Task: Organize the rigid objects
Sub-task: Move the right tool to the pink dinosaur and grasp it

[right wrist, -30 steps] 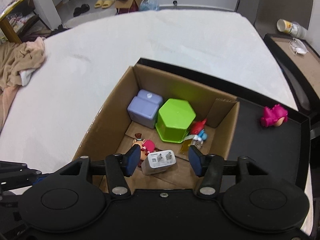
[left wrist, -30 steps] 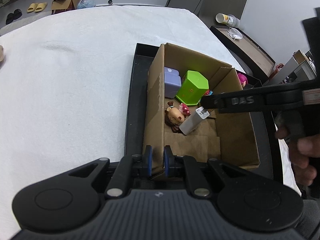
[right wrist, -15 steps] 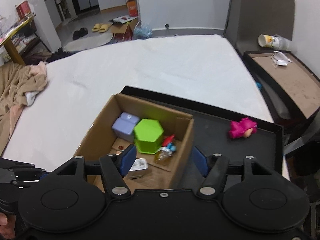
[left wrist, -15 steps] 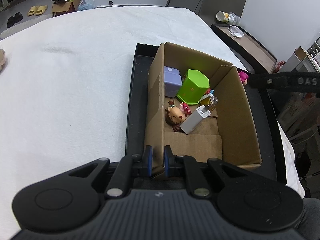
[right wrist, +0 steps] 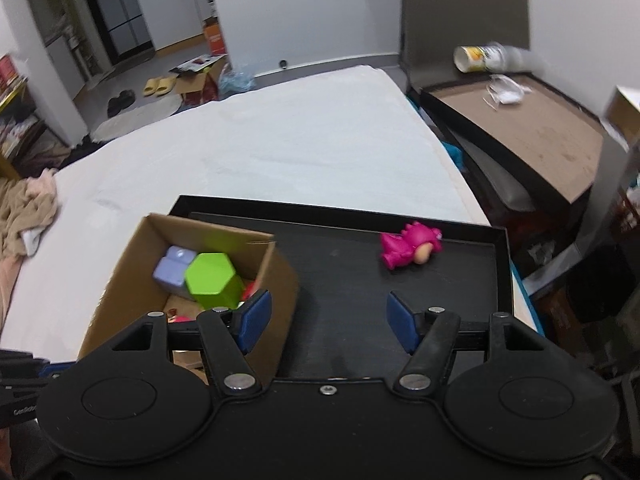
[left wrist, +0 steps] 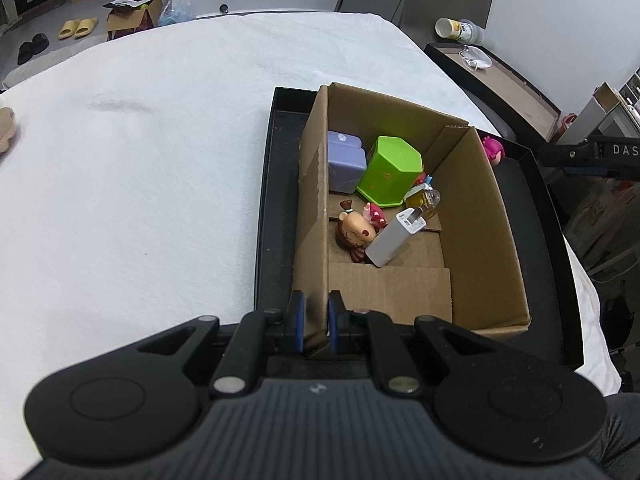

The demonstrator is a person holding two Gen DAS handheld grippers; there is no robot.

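Observation:
A cardboard box (left wrist: pixel 480 216) stands in a black tray (left wrist: pixel 276 200) on a white-covered bed. Inside lie a green hexagonal container (left wrist: pixel 390 170), a lilac box (left wrist: pixel 346 164), a doll figure (left wrist: pixel 356 234), a white charger (left wrist: pixel 394 238) and a small yellow bottle (left wrist: pixel 422 198). My left gripper (left wrist: pixel 314 322) is shut on the box's near left wall. My right gripper (right wrist: pixel 328 322) stands open with nothing between its fingers, above the tray (right wrist: pixel 344 280) beside the box (right wrist: pixel 128 280). A pink toy figure (right wrist: pixel 410 248) lies on the tray ahead of it and also shows behind the box (left wrist: pixel 494 150).
A black low table (right wrist: pixel 516 128) with a tipped cup (right wrist: pixel 478 58) stands to the right of the bed. Crumpled beige cloth (right wrist: pixel 24 212) lies at the bed's left edge. White bedding (left wrist: pixel 140 152) stretches left of the tray.
My right gripper let go of the white charger inside the box, opened wider, and moved right and up out of the box to over the tray. The left gripper kept its hold.

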